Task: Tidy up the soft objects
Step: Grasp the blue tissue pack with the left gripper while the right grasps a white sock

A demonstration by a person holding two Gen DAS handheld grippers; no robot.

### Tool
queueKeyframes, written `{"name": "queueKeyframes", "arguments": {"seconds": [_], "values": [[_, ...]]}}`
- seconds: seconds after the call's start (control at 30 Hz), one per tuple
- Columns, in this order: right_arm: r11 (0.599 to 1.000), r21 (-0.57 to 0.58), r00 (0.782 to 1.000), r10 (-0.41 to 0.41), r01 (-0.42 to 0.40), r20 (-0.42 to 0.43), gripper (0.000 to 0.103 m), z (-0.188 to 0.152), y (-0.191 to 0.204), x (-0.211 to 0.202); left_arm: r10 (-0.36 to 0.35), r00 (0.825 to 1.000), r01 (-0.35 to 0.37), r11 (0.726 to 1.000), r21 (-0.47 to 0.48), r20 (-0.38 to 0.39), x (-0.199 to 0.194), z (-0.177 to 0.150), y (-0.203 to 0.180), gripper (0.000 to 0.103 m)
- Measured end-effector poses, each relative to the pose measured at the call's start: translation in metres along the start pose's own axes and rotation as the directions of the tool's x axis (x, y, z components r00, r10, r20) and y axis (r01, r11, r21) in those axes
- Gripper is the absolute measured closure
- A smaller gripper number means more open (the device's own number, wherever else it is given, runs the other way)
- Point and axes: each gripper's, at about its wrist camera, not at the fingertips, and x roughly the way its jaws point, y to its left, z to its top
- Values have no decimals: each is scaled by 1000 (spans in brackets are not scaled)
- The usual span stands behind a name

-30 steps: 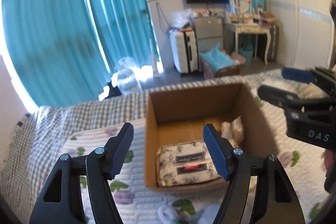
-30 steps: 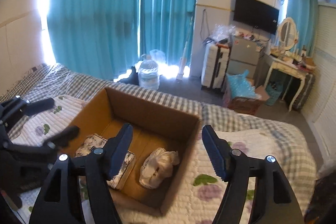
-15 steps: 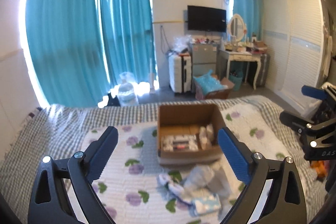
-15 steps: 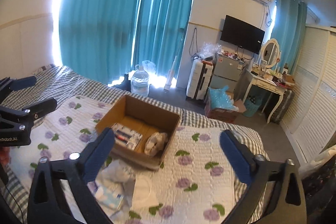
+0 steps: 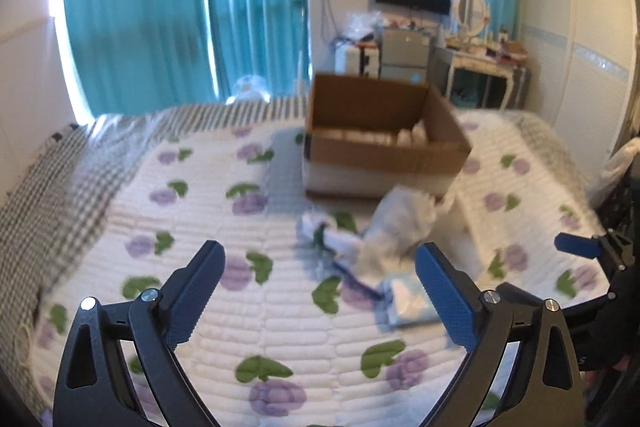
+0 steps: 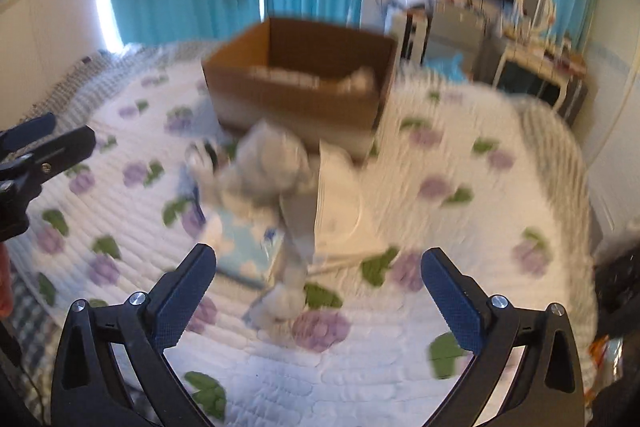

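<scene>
Soft items lie in a loose heap (image 5: 394, 231) on the bed (image 5: 200, 211), just in front of the box (image 5: 384, 131). We make out a crumpled pale bundle (image 6: 268, 167), a light blue pack (image 5: 408, 301) nearest us, and a flat white piece (image 6: 340, 195) leaning by the box wall. Both views are blurred, so we cannot identify the items more closely.

The box is open-topped cardboard. Over its near wall we see pale contents: a flat row on the left and a crumpled white lump (image 6: 360, 77) at the right end. We cannot tell how much room is left.

Left gripper (image 5: 320, 291): jaws spread wide, nothing between them, hovering above the quilt short of the heap. Right gripper (image 6: 320, 287): likewise spread and empty, above the heap's near end.

Risks, as we judge them:
- Items overlap, so a pinch could drag a neighbour along or catch only a loose fold that slips out.
- Closing low could snag the quilt with the item.
- The box is light; a bump on its near wall could shift it.
- The two grippers are near each other and could collide over the heap.
</scene>
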Motion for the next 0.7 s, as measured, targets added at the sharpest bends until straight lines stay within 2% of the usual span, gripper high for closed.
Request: {"name": "queueKeyframes", "arguments": {"seconds": [0.07,0.13,0.2,0.37,0.43,0.5,0.53,0.57,0.7], "values": [[1000,2,999,-11,11,-35,4,-7,0,22,-18,1000,18,1000,-10,-25,12,-14,0,5],[1000,16,997,13,-11,-82,14,-13,-1,40,-21,998,20,1000,-18,-58,26,-27,1,5],[998,36,992,45,-41,-121,19,-17,-2,55,-24,996,23,1000,-12,-91,37,-39,2,5],[992,57,978,119,-111,-173,29,-24,4,77,-31,990,31,1000,2,-141,53,-52,1,5],[990,56,969,140,-131,-202,37,-26,7,86,-35,988,36,999,3,-150,55,-55,0,5],[988,55,965,150,-141,-217,44,-28,9,91,-37,987,39,999,10,-155,54,-56,-1,5],[989,50,964,146,-138,-220,57,-29,10,91,-40,987,42,999,11,-155,55,-56,-1,5],[990,46,965,141,-134,-223,65,-29,11,92,-42,987,44,999,11,-155,53,-56,-1,5],[989,31,966,151,-148,-209,70,-29,13,82,-49,987,51,999,14,-156,49,-54,-4,5]]}}
